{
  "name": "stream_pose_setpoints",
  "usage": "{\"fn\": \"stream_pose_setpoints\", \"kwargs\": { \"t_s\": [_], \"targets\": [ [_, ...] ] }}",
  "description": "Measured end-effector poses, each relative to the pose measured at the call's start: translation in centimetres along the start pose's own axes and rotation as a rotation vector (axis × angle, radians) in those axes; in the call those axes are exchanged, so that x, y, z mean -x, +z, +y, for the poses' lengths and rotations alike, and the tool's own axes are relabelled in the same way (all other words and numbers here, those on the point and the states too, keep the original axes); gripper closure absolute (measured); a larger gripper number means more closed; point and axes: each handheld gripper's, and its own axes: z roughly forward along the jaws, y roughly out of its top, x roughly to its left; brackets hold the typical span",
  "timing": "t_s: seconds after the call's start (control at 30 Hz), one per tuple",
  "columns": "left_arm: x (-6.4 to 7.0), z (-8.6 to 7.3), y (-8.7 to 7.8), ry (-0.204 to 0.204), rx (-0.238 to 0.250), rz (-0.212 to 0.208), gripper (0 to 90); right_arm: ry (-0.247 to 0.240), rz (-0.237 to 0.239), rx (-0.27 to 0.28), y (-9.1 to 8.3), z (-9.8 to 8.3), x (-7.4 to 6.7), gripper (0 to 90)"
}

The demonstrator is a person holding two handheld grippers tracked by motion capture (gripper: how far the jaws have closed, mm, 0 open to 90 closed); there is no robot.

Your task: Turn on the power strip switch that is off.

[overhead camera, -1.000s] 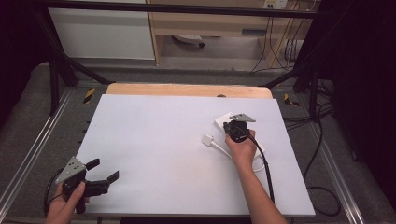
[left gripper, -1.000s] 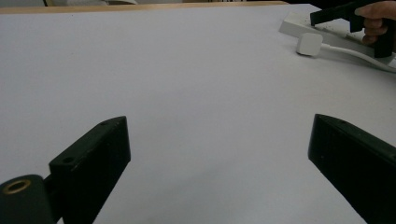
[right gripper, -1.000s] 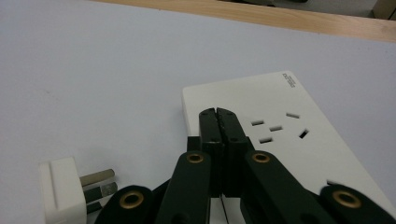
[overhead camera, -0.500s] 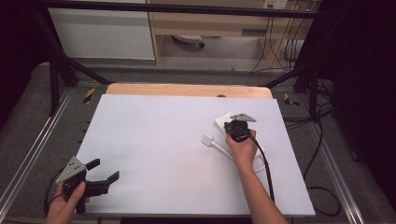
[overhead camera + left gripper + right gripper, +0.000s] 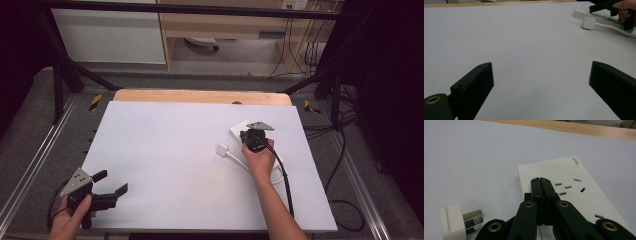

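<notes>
One white worktop (image 5: 175, 150) fills the scene, with a strip of bare wood along its far edge. On it lie one white power strip (image 5: 239, 131) at the far right and one white plug (image 5: 222, 149) just beside it to the left, on its side, its three metal pins pointing at the strip; the plug's white cable (image 5: 235, 159) runs off to the near right. Nothing is plugged into the strip: its sockets (image 5: 570, 187) stand open and bare. There are two grippers, one in each hand. The right gripper (image 5: 540, 182) is clenched, jaws pressed flat together with nothing between them, tips resting over the near-left part of the power strip's top, right beside a group of socket slots. The left gripper (image 5: 111, 182) sits at the near left corner of the worktop, well apart from strip and plug, jaws spread wide and released, only bare worktop between them.
</notes>
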Motion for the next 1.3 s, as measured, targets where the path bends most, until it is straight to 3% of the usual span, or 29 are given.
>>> {"fn": "stream_pose_setpoints", "kwargs": {
  "t_s": [1.0, 1.3],
  "targets": [
    [0.16, 0.02, 0.02, 0.016, -0.006, 0.002, 5.7, -0.007, -0.012, -0.008, 0.03, -0.15, -0.17, 90.0],
    [0.17, 0.03, 0.04, 0.019, -0.007, 0.0, 5.7, 0.025, 0.004, -0.018, 0.01, -0.01, 0.21, 90.0]
  ]
}}
